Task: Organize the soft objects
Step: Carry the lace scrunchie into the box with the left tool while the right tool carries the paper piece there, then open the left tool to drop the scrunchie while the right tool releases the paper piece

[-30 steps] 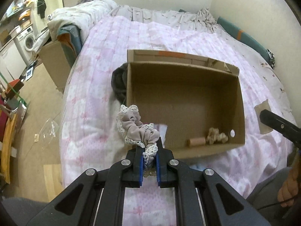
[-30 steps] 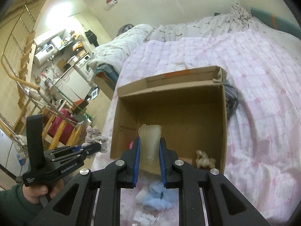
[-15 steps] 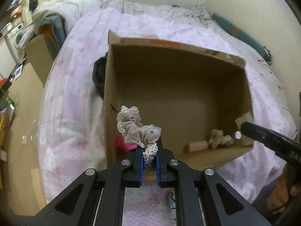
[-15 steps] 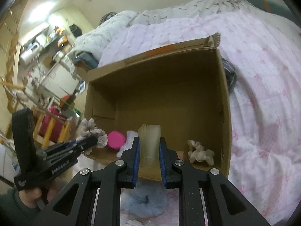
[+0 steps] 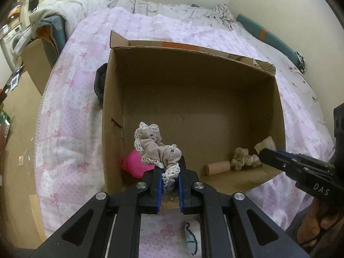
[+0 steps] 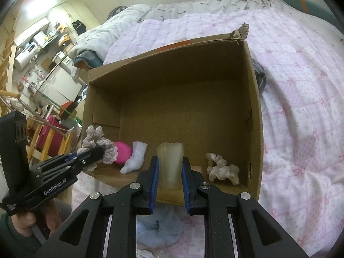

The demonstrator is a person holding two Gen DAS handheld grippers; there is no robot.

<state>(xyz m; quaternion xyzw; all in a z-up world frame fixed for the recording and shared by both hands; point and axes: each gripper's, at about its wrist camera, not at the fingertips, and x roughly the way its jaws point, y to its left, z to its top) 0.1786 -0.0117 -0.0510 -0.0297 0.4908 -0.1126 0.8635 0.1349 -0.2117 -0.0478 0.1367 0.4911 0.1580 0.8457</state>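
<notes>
My left gripper (image 5: 169, 179) pinched a lace-trimmed beige scrunchie (image 5: 158, 150) above the cardboard box (image 5: 193, 90). My right gripper (image 6: 169, 176) clamped a translucent soft piece (image 6: 171, 161); a pink ball (image 6: 122, 151) and white sock (image 6: 135, 160) lay inside.

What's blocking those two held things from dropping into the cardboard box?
Nothing visible. The box is open-topped. The left gripper holds the lace-trimmed scrunchie over its near edge; the right gripper holds a translucent piece likewise. Below lie a pink item and a white sock.
</notes>
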